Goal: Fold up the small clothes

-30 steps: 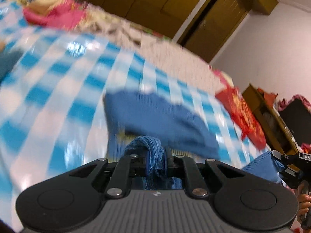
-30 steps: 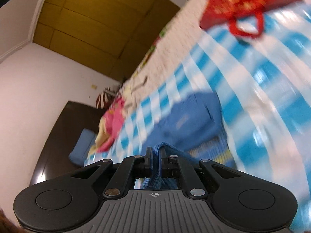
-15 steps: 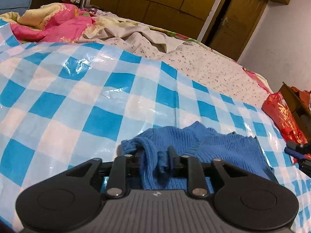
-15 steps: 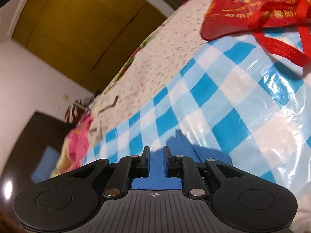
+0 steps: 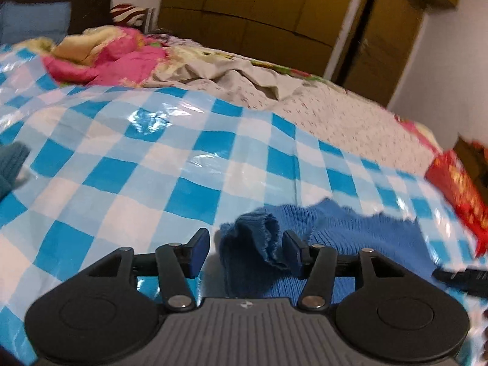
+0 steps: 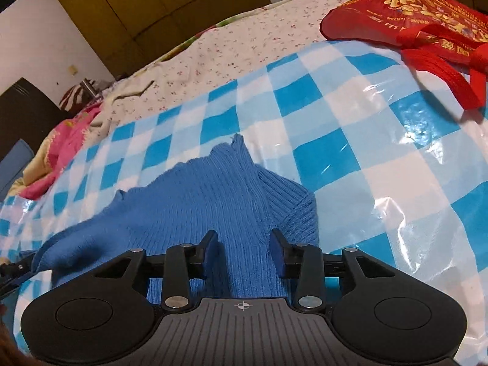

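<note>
Lying flat on the blue-and-white checked plastic sheet [image 5: 189, 164] is the blue knit sweater [image 6: 213, 189], the landmark for everything else. Its far edge is running ragged, rising to a point toward the floral bedspread [image 6: 244, 39], and its right edge is ending in a rounded ribbed fold.

The left gripper [image 5: 245, 248] is hovering over the sweater's left end with its jaws opening; a bunched cuff [image 5: 259, 238] is sitting between the fingers, leaning against the right-hand pad while the left-hand pad is standing clear of it, so nothing is being pinched. The right gripper [image 6: 244, 247] is hovering over the sweater's near right part, its jaws also opening, with flat knit lying under the gap and neither pad pressing on it.

Beyond the sweater's far edge, bare checked sheet is stretching away to the bedspread. Left of the sweater, more bare sheet is running out to a dark teal garment [image 5: 12, 161] at the sheet's margin. Right of the sweater, a red bag [image 6: 421, 15] is lying well apart, with its handles trailing onto the sheet. A pink quilt [image 5: 116, 58] is heaped far beyond the sweater's left end.
</note>
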{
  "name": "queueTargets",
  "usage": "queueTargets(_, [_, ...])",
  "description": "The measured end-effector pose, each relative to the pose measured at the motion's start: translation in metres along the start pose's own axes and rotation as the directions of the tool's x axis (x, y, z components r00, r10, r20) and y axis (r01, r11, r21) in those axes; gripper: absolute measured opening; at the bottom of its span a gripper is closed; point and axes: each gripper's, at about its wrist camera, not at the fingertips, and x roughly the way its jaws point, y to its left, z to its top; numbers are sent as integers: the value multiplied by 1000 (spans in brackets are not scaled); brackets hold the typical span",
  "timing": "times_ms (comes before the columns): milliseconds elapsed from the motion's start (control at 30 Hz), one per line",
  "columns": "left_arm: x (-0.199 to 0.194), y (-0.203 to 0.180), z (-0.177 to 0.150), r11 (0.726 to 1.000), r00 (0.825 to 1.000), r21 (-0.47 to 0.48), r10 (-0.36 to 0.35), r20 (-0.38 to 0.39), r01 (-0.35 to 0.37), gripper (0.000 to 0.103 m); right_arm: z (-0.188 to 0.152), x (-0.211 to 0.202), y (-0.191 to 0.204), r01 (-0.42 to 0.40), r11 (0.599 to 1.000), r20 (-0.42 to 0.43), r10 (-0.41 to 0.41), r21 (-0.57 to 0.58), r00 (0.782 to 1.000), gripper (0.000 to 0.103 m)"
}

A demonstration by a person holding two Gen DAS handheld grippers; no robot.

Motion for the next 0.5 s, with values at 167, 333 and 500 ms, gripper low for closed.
queueTargets(167, [26,-15,-9,998,998,48,28,-52,-26,62,-11,-20,-14,-14,999,-6,14,35,1000,2])
queueTargets(333, [30,-16,3,993,993,45,110,30,-111,62,-19,-38,-17,9,1000,0,-9,5,1000,0])
queueTargets(500, [48,-12,19,963,968,98,246,48,-250,62,-22,-45,-15,34,999,12,-33,-35,999,10])
